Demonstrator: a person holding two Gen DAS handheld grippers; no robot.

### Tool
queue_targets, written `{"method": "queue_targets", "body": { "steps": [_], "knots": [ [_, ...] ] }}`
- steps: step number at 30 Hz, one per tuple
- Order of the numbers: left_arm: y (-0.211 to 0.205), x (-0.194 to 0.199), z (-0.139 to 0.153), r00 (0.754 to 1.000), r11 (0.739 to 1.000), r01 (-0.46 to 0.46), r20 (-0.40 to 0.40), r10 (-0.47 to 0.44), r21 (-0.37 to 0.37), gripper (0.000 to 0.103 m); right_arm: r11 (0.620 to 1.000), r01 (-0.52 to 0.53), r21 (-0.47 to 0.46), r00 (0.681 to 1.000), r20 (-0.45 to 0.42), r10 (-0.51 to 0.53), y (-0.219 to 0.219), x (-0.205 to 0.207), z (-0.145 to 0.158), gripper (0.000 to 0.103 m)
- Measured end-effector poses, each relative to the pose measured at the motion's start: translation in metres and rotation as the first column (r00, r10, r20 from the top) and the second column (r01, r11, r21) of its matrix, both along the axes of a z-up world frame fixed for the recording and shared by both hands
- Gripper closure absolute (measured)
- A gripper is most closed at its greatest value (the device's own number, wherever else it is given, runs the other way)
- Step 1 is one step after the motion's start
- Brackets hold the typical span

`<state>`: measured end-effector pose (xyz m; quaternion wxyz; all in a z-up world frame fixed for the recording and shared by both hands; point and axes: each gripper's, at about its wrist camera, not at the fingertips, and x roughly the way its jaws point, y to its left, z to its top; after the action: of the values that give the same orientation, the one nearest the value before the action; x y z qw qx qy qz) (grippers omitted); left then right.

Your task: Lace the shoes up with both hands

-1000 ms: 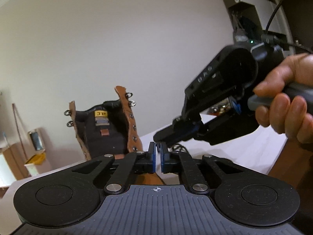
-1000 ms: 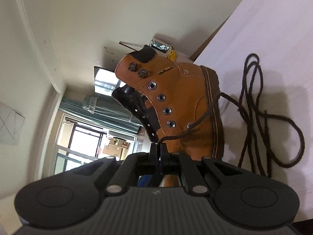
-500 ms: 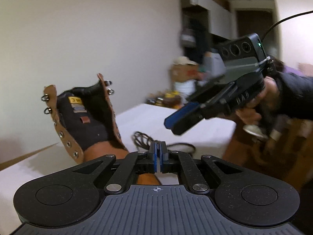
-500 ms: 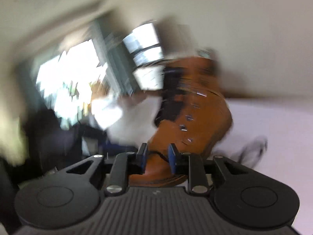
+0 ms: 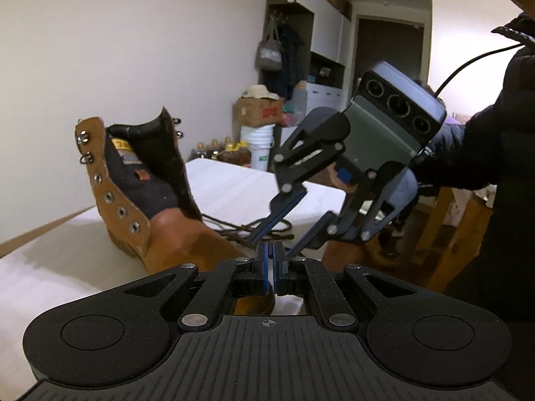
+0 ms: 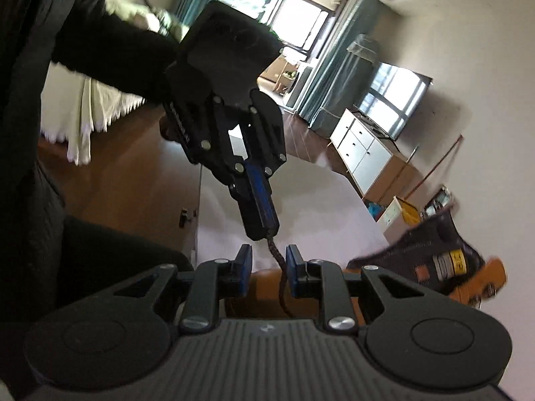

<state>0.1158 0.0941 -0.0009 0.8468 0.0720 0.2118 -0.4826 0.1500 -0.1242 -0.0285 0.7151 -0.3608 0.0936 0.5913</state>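
my left gripper point(image 6: 264, 225) is pinched tight on the end of the dark brown lace point(image 6: 279, 260), which hangs from its blue pads and drops into the gap of my right gripper point(image 6: 268, 260). the right jaws stand apart and are closing, the lace running just beside the right-hand pad point(image 6: 293, 267); i cannot tell whether it touches. from the left wrist camera, the right gripper point(image 5: 277, 237) points toward my own pressed-together fingers point(image 5: 264, 267), held by a person in a black sleeve point(image 5: 468, 153). the tan boot point(image 5: 140, 183) sits unlaced on the white table point(image 5: 234, 183), tongue open and eyelets bare, with the rest of the lace point(image 5: 230, 225) lying loose on the table behind it.
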Motion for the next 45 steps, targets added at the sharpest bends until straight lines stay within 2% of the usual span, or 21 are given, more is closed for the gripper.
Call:
{"method": "queue_targets", "body": {
  "steps": [1, 3, 5, 6, 7, 8, 11, 13, 16, 18, 24, 30, 31, 32, 33, 38, 39, 40, 41, 43, 45],
  "knots": [
    [0.002, 0.001, -0.001, 1.000, 1.000, -0.005, -0.002, 0.005, -0.006, 0.101, 1.000, 0.003, -0.003, 1.000, -0.004, -0.003, 0.003, 0.002, -0.001, 0.086],
    [0.005, 0.001, -0.002, 1.000, 1.000, -0.029, 0.006, 0.029, -0.012, 0.101, 0.999, 0.030, -0.011, 0.999, -0.034, -0.031, 0.005, 0.009, -0.004, 0.085],
    [0.008, 0.001, -0.003, 0.999, 0.999, -0.042, 0.013, 0.043, -0.017, 0.101, 0.996, 0.084, 0.008, 0.991, -0.101, -0.083, 0.003, 0.019, -0.005, 0.084],
    [0.010, 0.001, -0.004, 0.999, 0.999, -0.044, 0.012, 0.044, -0.019, 0.101, 0.989, 0.139, 0.044, 0.971, -0.200, -0.127, -0.002, 0.030, -0.003, 0.084],
    [0.012, 0.001, -0.004, 0.999, 0.999, -0.043, 0.009, 0.043, -0.022, 0.101, 0.983, 0.168, 0.076, 0.956, -0.256, -0.144, -0.009, 0.035, -0.001, 0.084],
    [0.013, 0.001, -0.005, 0.999, 0.999, -0.038, 0.005, 0.038, -0.025, 0.101, 0.980, 0.177, 0.090, 0.953, -0.264, -0.148, -0.016, 0.037, 0.000, 0.084],
    [0.015, 0.002, -0.007, 1.000, 0.999, -0.024, -0.002, 0.024, -0.028, 0.101, 0.985, 0.155, 0.082, 0.979, -0.148, -0.141, -0.012, 0.026, -0.001, 0.084],
    [0.016, 0.003, -0.005, 1.000, 0.999, -0.018, -0.003, 0.018, -0.036, 0.101, 0.996, 0.088, 0.024, 0.995, -0.053, -0.086, -0.003, 0.013, -0.005, 0.084],
    [0.017, 0.005, -0.004, 1.000, 0.999, -0.013, 0.002, 0.013, -0.037, 0.101, 0.999, 0.040, -0.030, 0.998, 0.044, -0.039, 0.012, 0.003, -0.009, 0.084],
    [0.016, 0.005, -0.003, 1.000, 0.999, -0.012, 0.004, 0.013, -0.032, 0.101, 0.999, 0.034, -0.035, 0.996, 0.078, -0.032, 0.019, 0.005, -0.011, 0.084],
    [0.017, 0.004, -0.006, 1.000, 1.000, -0.008, -0.004, 0.008, -0.019, 0.101, 0.999, 0.043, -0.022, 0.992, 0.122, -0.040, 0.023, 0.009, -0.015, 0.085],
    [0.018, 0.004, -0.007, 1.000, 0.999, -0.004, -0.011, 0.003, -0.032, 0.101, 0.999, 0.006, -0.036, 0.993, 0.121, -0.002, 0.028, 0.008, -0.019, 0.085],
    [0.018, 0.004, -0.008, 1.000, 1.000, -0.004, -0.012, 0.004, -0.031, 0.101, 0.999, 0.007, -0.037, 0.993, 0.117, -0.003, 0.028, 0.008, -0.018, 0.085],
    [0.018, 0.004, -0.008, 1.000, 1.000, -0.006, -0.012, 0.005, -0.029, 0.100, 0.999, 0.007, -0.038, 0.994, 0.113, -0.003, 0.028, 0.007, -0.018, 0.097],
    [0.018, 0.005, -0.009, 1.000, 1.000, -0.011, -0.012, 0.010, -0.028, 0.100, 0.999, 0.011, -0.041, 0.994, 0.106, -0.007, 0.029, 0.008, -0.018, 0.099],
    [0.018, 0.010, -0.007, 0.997, 0.996, -0.073, -0.031, 0.072, -0.049, 0.099, 0.996, 0.085, -0.036, 0.988, 0.135, -0.080, 0.027, 0.004, -0.013, 0.100],
    [0.018, 0.013, -0.004, 0.994, 0.992, -0.109, -0.037, 0.107, -0.058, 0.097, 0.991, 0.124, -0.051, 0.978, 0.173, -0.114, 0.028, 0.003, -0.013, 0.100],
    [0.019, 0.016, -0.002, 0.989, 0.987, -0.144, -0.043, 0.141, -0.067, 0.091, 0.985, 0.163, -0.065, 0.967, 0.211, -0.146, 0.030, 0.003, -0.013, 0.100],
    [0.019, 0.021, 0.002, 0.980, 0.979, -0.193, -0.053, 0.189, -0.070, 0.077, 0.982, 0.180, -0.066, 0.962, 0.220, -0.162, 0.030, 0.003, -0.011, 0.100],
    [0.018, 0.031, 0.010, 0.953, 0.952, -0.298, -0.072, 0.294, -0.065, 0.059, 0.960, 0.275, -0.057, 0.934, 0.254, -0.252, 0.030, 0.010, -0.008, 0.100],
    [0.012, 0.045, 0.020, 0.912, 0.913, -0.405, -0.096, 0.399, -0.047, 0.057, 0.942, 0.330, -0.057, 0.911, 0.281, -0.302, 0.030, 0.013, -0.007, 0.100]
  ]
}}
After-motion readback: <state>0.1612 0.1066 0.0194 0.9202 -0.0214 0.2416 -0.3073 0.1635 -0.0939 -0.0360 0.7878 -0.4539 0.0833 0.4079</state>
